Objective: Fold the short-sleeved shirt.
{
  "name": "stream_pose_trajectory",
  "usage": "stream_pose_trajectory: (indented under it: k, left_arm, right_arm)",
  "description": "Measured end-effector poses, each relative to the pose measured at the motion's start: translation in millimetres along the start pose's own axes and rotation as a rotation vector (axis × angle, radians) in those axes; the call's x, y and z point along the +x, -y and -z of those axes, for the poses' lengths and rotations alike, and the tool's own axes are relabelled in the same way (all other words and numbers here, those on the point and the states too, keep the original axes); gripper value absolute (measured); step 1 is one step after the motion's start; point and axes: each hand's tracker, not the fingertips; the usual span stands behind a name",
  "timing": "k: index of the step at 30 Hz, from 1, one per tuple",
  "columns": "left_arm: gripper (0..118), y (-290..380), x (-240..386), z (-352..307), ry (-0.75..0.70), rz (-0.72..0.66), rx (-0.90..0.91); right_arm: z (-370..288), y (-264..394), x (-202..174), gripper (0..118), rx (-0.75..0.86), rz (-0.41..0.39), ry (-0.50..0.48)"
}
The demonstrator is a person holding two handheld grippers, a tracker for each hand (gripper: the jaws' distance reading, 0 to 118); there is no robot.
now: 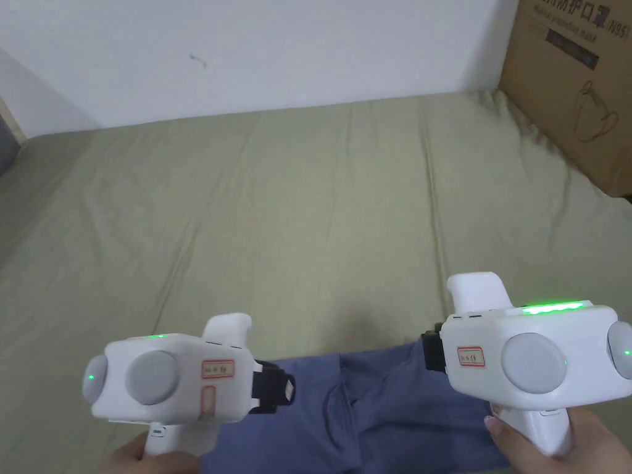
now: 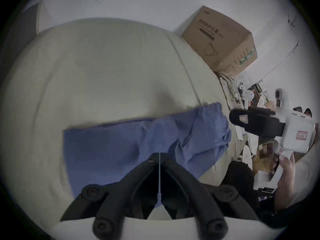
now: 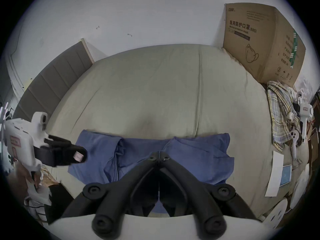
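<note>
Right gripper view: the blue short-sleeved shirt (image 3: 155, 157) is seen lying on the near edge of the bed (image 3: 155, 91), already gathered into a compact, roughly rectangular bundle with flaps laid inward from both sides and a raised crease left of the middle. The cloth is judged to be light, soft and limp, likely to sag and slide out of shape if lifted by a single layer; a hold is best taken at a corner or along a doubled edge, so that all layers are pinched together. The right claw (image 3: 159, 154) is held low over the middle of the bundle with its jaws brought together to a thin slit; whether cloth is caught between the tips cannot be told. The left claw (image 2: 159, 157) is likewise drawn closed to a narrow line above the near part of the shirt, and nothing can be made out between its jaws; it is seen from the side in the right gripper view, hovering just beside the bundle's left end. Beyond the shirt, the olive sheet is spread with long wrinkles and otherwise bare. A cardboard box (image 3: 263, 44) is stood at the far right corner against the white wall (image 1: 259, 49), and a checked cloth (image 3: 282, 112) is draped off the bed's right side.
</note>
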Motion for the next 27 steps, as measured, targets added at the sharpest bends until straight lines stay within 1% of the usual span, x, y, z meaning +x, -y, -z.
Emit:
stream_pose_trajectory:
  k: [2, 4, 6, 8, 9, 13, 15, 17, 20, 22, 24, 26, 27]
  left_arm:
    - [0, 1.9, 3.5, 21.8, 0.064, -0.04, -0.048]
    - [0, 3.4, 6.8, 44.6, 0.065, -0.054, -0.078]
    - [0, 5.9, 8.0, 65.2, 0.099, -0.067, -0.132]
    - [0, 10.1, 12.8, 83.4, 0.083, -0.046, -0.186]
    - [0, 11.4, 15.1, 85.5, 0.087, -0.04, -0.169]
    - [0, 10.6, 15.7, 82.4, 0.193, -0.076, -0.154]
    - [0, 10.5, 12.0, 65.7, 0.233, -0.088, -0.127]
    - [0, 10.0, 1.0, 39.0, 0.265, -0.094, -0.051]
    - [0, 11.0, -37.6, -13.4, 0.283, -0.125, 0.055]
    - [0, 13.6, -73.9, -45.7, 0.299, -0.177, 0.111]
    - [1, 21.3, -115.8, -67.7, 0.337, -0.266, 0.131]
    - [7, 31.3, -145.0, -79.7, 0.371, -0.372, 0.129]
    - [12, 37.1, -159.6, -81.8, 0.384, -0.402, 0.133]
  right_arm:
    - [1.1, 0.3, 2.0, 1, -0.002, 0.005, 0.003]
    - [1.5, 0.6, 4.2, 1, -0.005, 0.005, 0.006]
    - [2.3, 0.8, 6.1, 1, -0.008, 0.002, 0.012]
    - [2.9, 1.1, 8.0, 1, -0.01, 0.002, 0.018]
    - [3.3, 1.1, 9.0, 1, -0.012, 0.004, 0.019]
    - [2.7, 1.4, 10.2, 1, -0.012, 0.015, 0.016]
    - [1.5, 1.3, 10.0, 1, -0.008, 0.015, 0.015]
    - [-0.2, 0.2, 9.7, 1, -0.003, 0.011, 0.015]
    - [-2.5, -2.1, 9.2, 1, 0.005, 0.006, 0.013]
    - [-3.0, -3.2, 8.7, 1, 0.009, 0.003, 0.015]
    - [-4.1, -4.0, 7.3, 1, 0.011, 0.001, 0.017]
    - [-3.9, -4.2, 6.3, 1, 0.011, 0.001, 0.017]
    - [-3.2, -4.3, 6.0, 1, 0.01, 0.001, 0.016]
